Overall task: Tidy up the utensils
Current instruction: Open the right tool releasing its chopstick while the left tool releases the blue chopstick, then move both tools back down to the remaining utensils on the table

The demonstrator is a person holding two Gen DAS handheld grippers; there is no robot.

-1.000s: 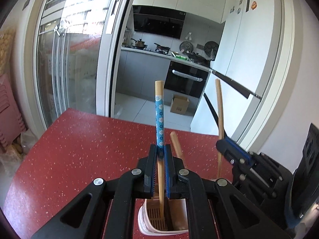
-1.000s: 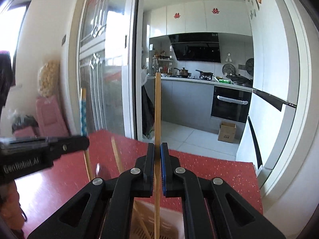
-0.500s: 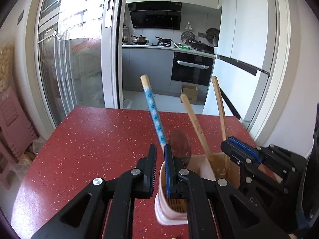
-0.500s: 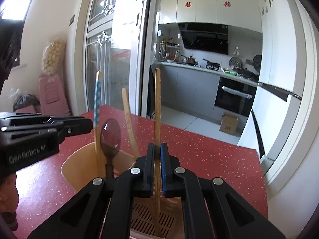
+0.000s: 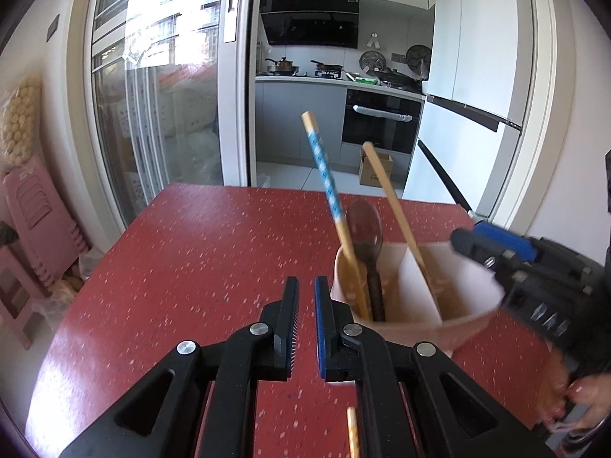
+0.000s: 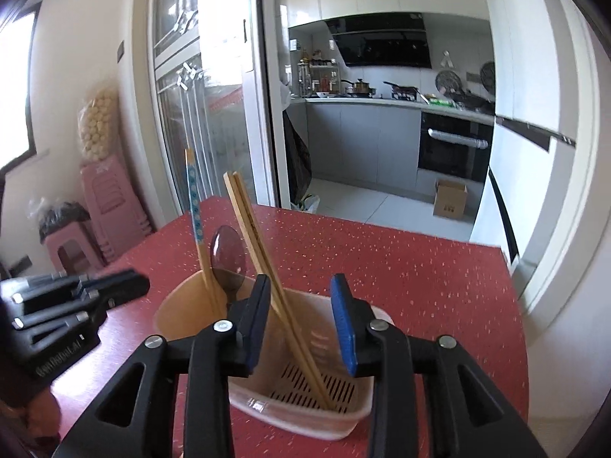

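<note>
- My left gripper (image 5: 306,297) hangs above the red table (image 5: 198,252), its jaws parted by a narrow gap with nothing between them.
- My right gripper (image 6: 301,305) has its jaws spread wide and holds nothing; it sits directly over the utensil holder (image 6: 343,416).
- The utensil holder is a pale pink plastic caddy standing on the red table, toward its right edge in my left view, with a divider wall (image 5: 420,290) splitting it into two compartments.
- In the compartment on the side of my left gripper stand a chopstick with a blue flowered band (image 5: 324,175) and a dark brown spoon (image 5: 364,229), bowl end up; both lean against the rim.
- In the other compartment, whose floor is slotted (image 6: 320,385), a pair of plain wooden chopsticks (image 6: 263,252) leans to the left, tips down on the slots and passing between my open right jaws just beside the left one; I cannot tell whether it touches.
- From my left camera my right gripper (image 5: 496,244) shows blurred at the far right rim of the holder.
- A short stick end (image 5: 352,431) shows at the bottom of my left view, under my fingers; I cannot tell what it is.
</note>
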